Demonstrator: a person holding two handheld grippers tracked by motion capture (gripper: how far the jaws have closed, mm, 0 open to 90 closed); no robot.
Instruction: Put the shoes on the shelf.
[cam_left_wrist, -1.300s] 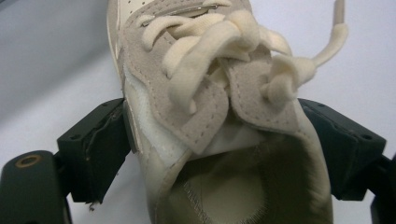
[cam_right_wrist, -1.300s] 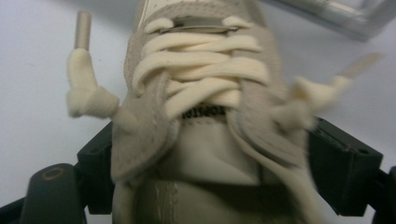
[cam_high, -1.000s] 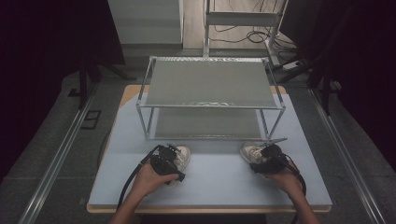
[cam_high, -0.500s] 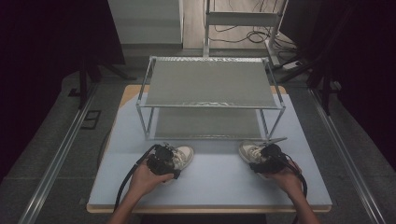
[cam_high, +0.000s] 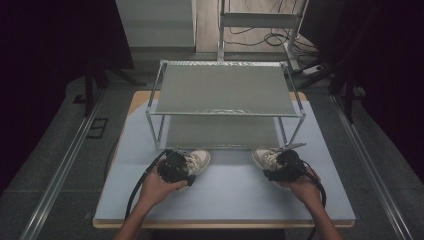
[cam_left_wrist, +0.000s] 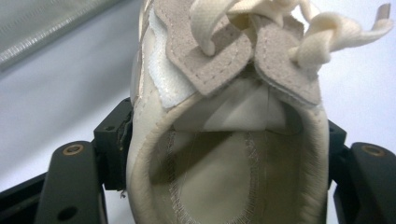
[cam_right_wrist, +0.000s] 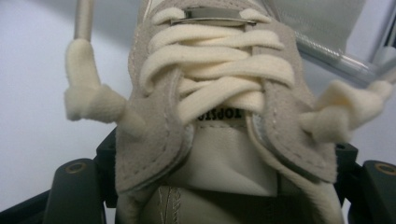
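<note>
Left shoe (cam_high: 196, 161): cream lace-up, lying on the table (cam_high: 225, 200) at the 7 o'clock corner of the wire rack (cam_high: 225, 92), toe pointing toward 1 o'clock. The left gripper (cam_high: 172, 167) sits over its heel end. In the left gripper view the shoe (cam_left_wrist: 224, 140) stands between the two black jaws, both pads pressed against the collar sides; the jaws have just been closing and now clamp it.

Right shoe (cam_high: 266, 157): same make, on the table at the rack's 5 o'clock corner, toe pointing toward 10 o'clock. The right gripper (cam_high: 284, 165) covers its heel end. In the right gripper view the shoe (cam_right_wrist: 219, 112) fills the space between the jaws, laces and tongue uppermost, pads against both sides of the upper; clamped likewise.

The shoes lie well apart, each just in front of the rack's lower shelf. A hand (cam_high: 160, 187) holds each gripper from 6 o'clock.
</note>
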